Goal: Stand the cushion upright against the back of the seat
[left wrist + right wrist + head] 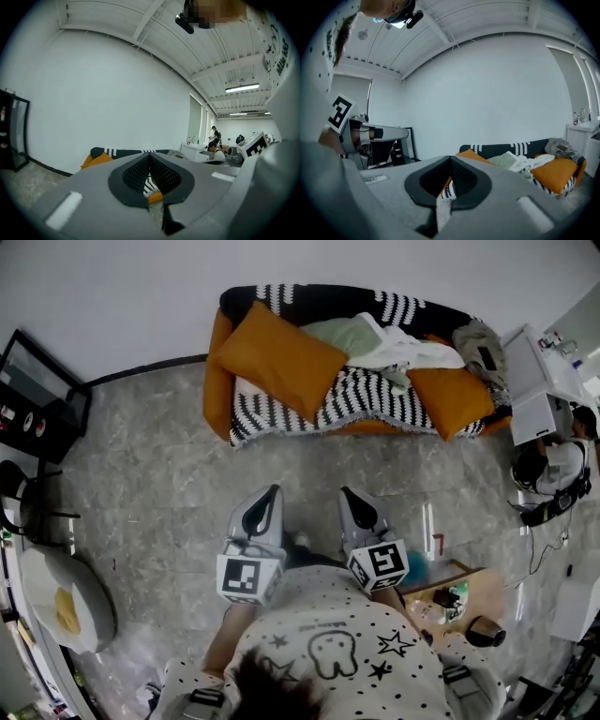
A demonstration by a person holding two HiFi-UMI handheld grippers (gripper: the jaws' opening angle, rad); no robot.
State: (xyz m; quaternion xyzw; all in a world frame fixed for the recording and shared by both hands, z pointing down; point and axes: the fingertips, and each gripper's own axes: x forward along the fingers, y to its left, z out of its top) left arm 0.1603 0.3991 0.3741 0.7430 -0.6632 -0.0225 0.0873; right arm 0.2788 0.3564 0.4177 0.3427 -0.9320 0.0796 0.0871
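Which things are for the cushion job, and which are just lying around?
For the job: sofa, left orange cushion, right orange cushion (can't tell which one), left gripper, right gripper.
Just lying around: clothes heap, black cabinet, cluttered little table.

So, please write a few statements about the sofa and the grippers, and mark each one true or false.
1. The left gripper and the right gripper are both shut and empty. True.
2. The left cushion lies on the floor. False: it rests on the sofa, at its left end.
3. Clothes lie between the left cushion and the right cushion. True.
4. The right gripper touches the sofa. False: bare floor separates them.
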